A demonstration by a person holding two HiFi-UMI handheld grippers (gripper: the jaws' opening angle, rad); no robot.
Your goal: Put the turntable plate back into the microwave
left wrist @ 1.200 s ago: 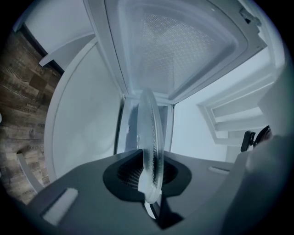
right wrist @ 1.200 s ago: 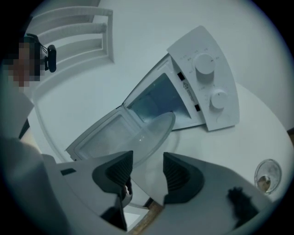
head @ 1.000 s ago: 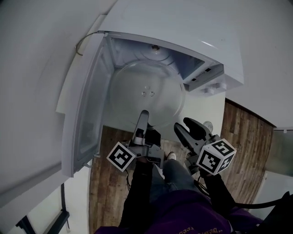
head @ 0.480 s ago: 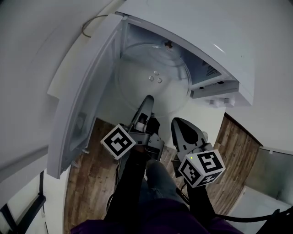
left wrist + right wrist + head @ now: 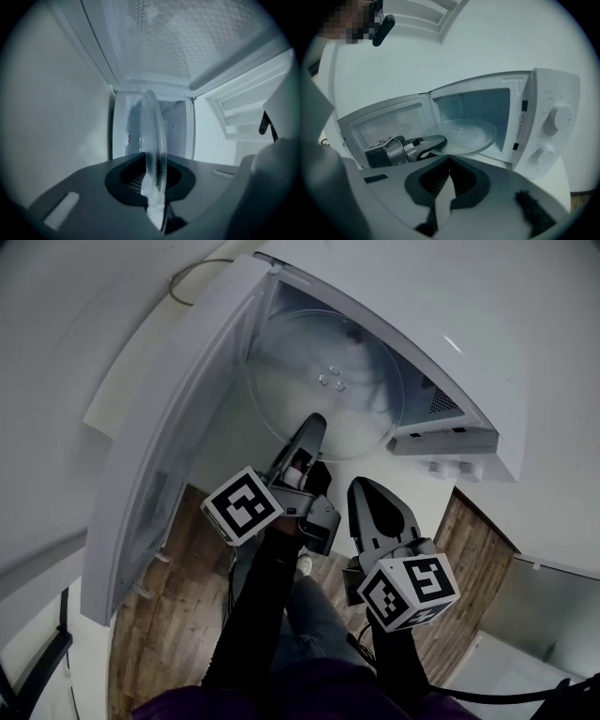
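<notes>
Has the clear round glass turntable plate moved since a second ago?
Yes. The glass turntable plate, clamped by the left gripper, has gone deeper into the white microwave's cavity; less of it overhangs the front opening.

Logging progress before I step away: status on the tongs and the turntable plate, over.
Left tongs shut on turntable plate rim. Right tongs shut, empty. Plate partly inside microwave; door open, nothing seen blocking.

Microwave (image 5: 553,123) on white counter (image 5: 221,442)
</notes>
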